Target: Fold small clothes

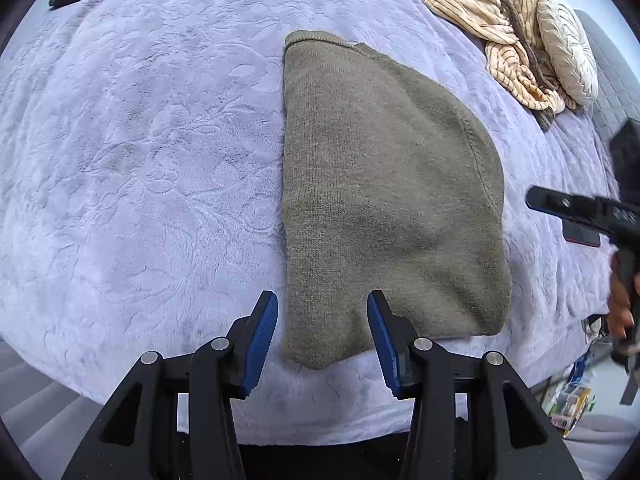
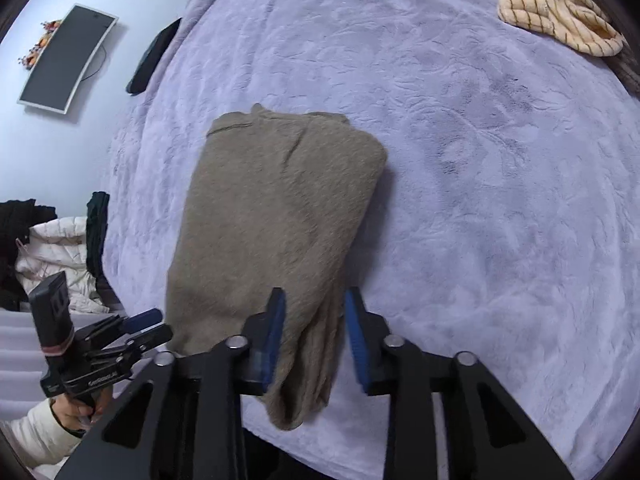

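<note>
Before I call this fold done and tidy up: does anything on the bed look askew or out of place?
Mostly neat. The folded olive sweater lies flat on the lavender blanket, but its near corner overhangs the bed edge. The striped cream garment sits crumpled, unfolded, at the far side. Both the left tool and the right tool are open.

I'm seeing open bed [image 1: 140,160] stretching left of the sweater [image 1: 380,184]. A striped garment [image 1: 500,32] is crowding the far right corner.

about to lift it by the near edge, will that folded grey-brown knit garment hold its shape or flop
The knit garment will probably flop: its near corner already droops over the blanket edge. The stacked layers may slide apart, since nothing pins them. The fuzzy knit looks grippy, so it is unlikely to slip from the pads.
</note>
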A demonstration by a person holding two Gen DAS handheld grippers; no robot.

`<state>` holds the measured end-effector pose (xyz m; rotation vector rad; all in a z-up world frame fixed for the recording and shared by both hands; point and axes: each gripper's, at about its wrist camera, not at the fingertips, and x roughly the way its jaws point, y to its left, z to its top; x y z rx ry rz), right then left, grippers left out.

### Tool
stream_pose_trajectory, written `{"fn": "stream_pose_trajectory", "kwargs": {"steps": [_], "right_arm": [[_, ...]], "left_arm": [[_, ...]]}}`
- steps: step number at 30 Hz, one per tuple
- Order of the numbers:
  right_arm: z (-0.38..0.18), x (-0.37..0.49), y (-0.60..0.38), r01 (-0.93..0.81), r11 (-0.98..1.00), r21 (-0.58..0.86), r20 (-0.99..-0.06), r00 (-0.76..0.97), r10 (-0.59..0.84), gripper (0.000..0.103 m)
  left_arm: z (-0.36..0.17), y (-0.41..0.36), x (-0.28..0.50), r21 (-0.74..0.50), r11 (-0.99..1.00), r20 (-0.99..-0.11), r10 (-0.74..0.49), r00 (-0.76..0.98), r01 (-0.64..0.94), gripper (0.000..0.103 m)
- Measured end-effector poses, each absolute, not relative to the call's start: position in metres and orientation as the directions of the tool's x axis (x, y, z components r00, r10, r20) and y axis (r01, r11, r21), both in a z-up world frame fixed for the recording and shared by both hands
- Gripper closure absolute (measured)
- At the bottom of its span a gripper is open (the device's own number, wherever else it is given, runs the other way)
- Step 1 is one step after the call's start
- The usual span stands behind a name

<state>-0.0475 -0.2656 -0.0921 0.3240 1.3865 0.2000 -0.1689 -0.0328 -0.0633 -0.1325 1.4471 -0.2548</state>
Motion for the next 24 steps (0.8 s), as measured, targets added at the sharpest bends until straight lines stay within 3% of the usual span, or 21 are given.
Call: {"fn": "stream_pose_trajectory", "kwargs": {"steps": [3, 11, 16, 17, 21, 24], "right_arm": [[-0.086, -0.065, -0.241, 0.004, 0.927, 0.375, -0.913, 0.174, 0.369, 0.083], [-0.164, -0.090, -0.210, -0.002, 0.973, 0.231, -0.973, -0.016, 0.231, 0.086], [-0.155, -0.098, -0.234, 0.082, 0.958, 0.275, -0.961, -0.009, 0.277, 0.086], [-0.150, -0.098, -0.238, 0.083, 0.961, 0.263, -0.964, -0.009, 0.264, 0.080], [-0.127, -0.098, -0.247, 0.113, 0.963, 0.245, -0.969, 0.015, 0.245, 0.078], [-0.109, -0.096, -0.249, 0.125, 0.960, 0.250, -0.968, 0.052, 0.246, 0.058]], "left_arm": [[-0.058, -0.037, -0.174, -0.209, 0.975, -0.968, -0.217, 0.125, 0.078, 0.018], [-0.050, -0.053, -0.175, -0.163, 0.984, -0.978, -0.171, 0.117, 0.078, 0.018], [-0.043, -0.058, -0.173, -0.124, 0.989, -0.985, -0.133, 0.112, 0.080, 0.018], [-0.042, -0.059, -0.173, -0.114, 0.990, -0.986, -0.122, 0.111, 0.077, 0.018], [-0.034, -0.064, -0.172, -0.105, 0.992, -0.986, -0.112, 0.120, 0.064, 0.018], [-0.027, -0.068, -0.173, -0.098, 0.993, -0.985, -0.106, 0.134, 0.063, 0.018]]}}
